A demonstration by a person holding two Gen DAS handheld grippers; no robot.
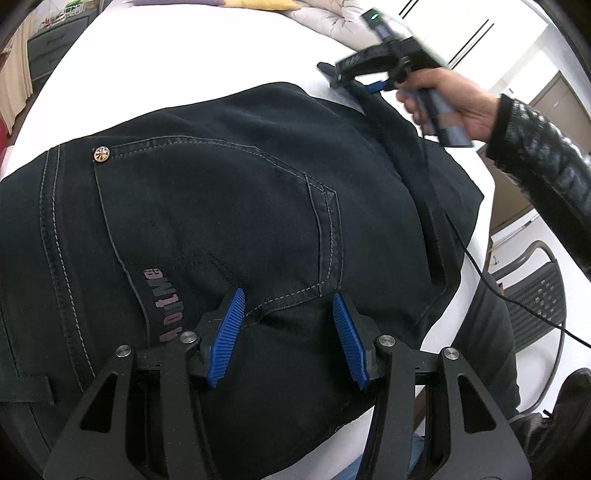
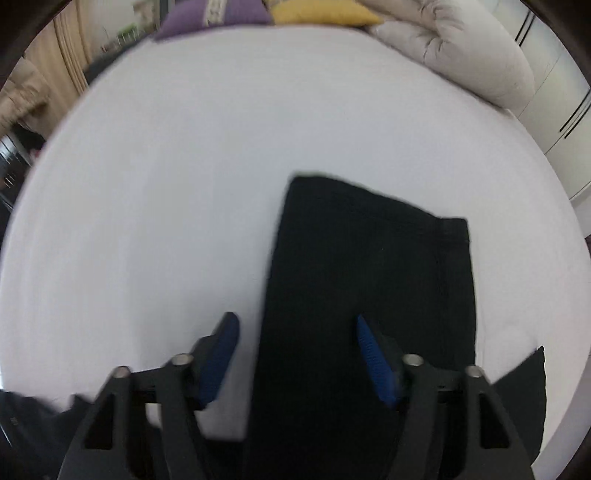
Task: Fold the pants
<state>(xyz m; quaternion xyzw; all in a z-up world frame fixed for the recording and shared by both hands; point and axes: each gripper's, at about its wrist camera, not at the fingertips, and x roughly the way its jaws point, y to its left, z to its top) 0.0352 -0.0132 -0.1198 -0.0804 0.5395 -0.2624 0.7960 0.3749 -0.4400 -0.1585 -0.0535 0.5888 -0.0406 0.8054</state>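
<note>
The dark pants (image 1: 229, 206) lie spread on a white bed (image 1: 177, 62); the left tongs (image 1: 288, 332) hang just over the seat part, released, with the two blue pads set wide apart and no cloth between them. Directly ahead of these tongs is the lower corner of a back pocket (image 1: 207, 206) with pale stitching; to their left runs a side seam, and a small metal rivet (image 1: 101, 154) sits far ahead-left at the pocket's upper corner. A faded printed word (image 1: 170, 306) lies just left of the left pad.

Far ahead and to the right, the right tongs (image 1: 330, 72) are held by a bare hand (image 1: 443, 103) in a black sleeve, at the far edge of the pants where a leg is folded over — whether they touch the cloth there I cannot tell.

In the right wrist view the right tongs (image 2: 295, 354) are also released, pads wide apart; a dark strip of the pants (image 2: 369, 280) runs forward between them and past the right pad, ending ahead in a straight hem edge. Left of and beyond this strip the white bed is bare and wide; at its far edge lie a pale duvet (image 2: 461, 55), a purple pillow (image 2: 207, 16) and a yellow pillow (image 2: 321, 14). To the right of the left tongs the bed edge falls away to a black chair (image 1: 535, 295).
</note>
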